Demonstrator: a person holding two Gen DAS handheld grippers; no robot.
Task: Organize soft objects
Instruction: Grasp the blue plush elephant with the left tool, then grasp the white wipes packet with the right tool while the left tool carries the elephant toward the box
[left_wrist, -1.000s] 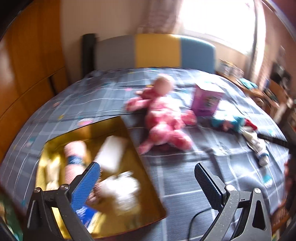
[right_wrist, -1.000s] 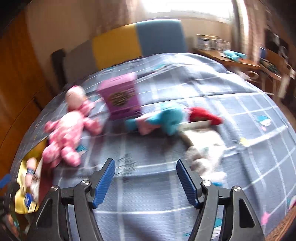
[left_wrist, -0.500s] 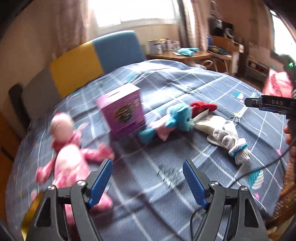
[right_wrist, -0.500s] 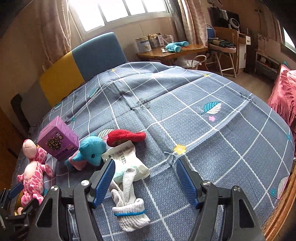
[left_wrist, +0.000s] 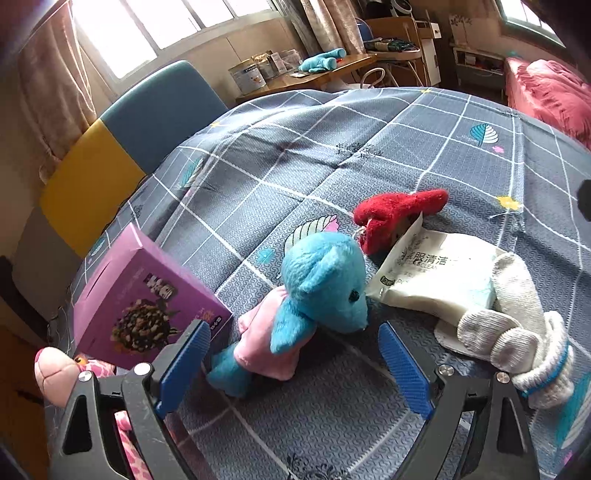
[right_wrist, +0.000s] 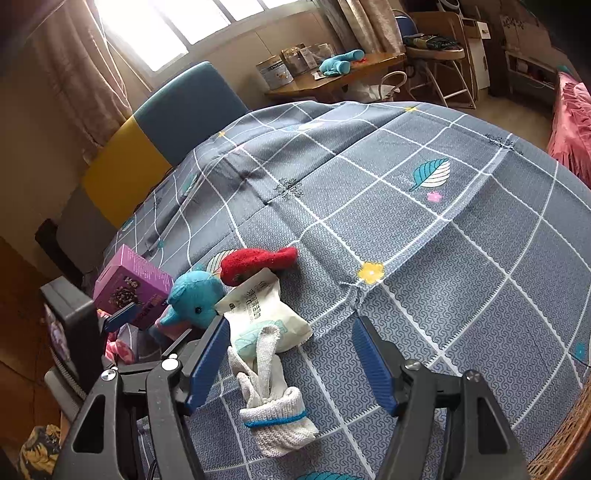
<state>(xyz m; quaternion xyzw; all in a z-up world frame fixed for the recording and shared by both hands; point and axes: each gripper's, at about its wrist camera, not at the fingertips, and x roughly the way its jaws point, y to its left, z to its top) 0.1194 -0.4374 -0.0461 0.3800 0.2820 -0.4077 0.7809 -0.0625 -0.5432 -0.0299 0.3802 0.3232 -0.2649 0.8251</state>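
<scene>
A blue plush elephant (left_wrist: 317, 288) in a pink shirt lies on the grey checked bedspread (left_wrist: 369, 158), just beyond my open, empty left gripper (left_wrist: 291, 360). A red plush (left_wrist: 395, 214), a white wipes packet (left_wrist: 432, 277) and a white glove (left_wrist: 517, 332) lie to its right. A pink plush (left_wrist: 55, 369) peeks in at lower left. In the right wrist view my open, empty right gripper (right_wrist: 291, 350) hovers by the glove (right_wrist: 273, 406), with the packet (right_wrist: 262, 314), red plush (right_wrist: 258, 260) and elephant (right_wrist: 195, 301) beyond. The left gripper (right_wrist: 147, 332) shows there too.
A purple box (left_wrist: 140, 295) stands left of the elephant; it also shows in the right wrist view (right_wrist: 131, 284). A blue, yellow and grey headboard (left_wrist: 122, 140) lines the far edge. A wooden desk (right_wrist: 332, 74) with tins stands behind. A pink quilt (left_wrist: 550, 92) lies at right.
The left gripper has swung right from the yellow box and pink plush and closed in on the blue elephant. The right gripper has moved in over the glove and packet.
</scene>
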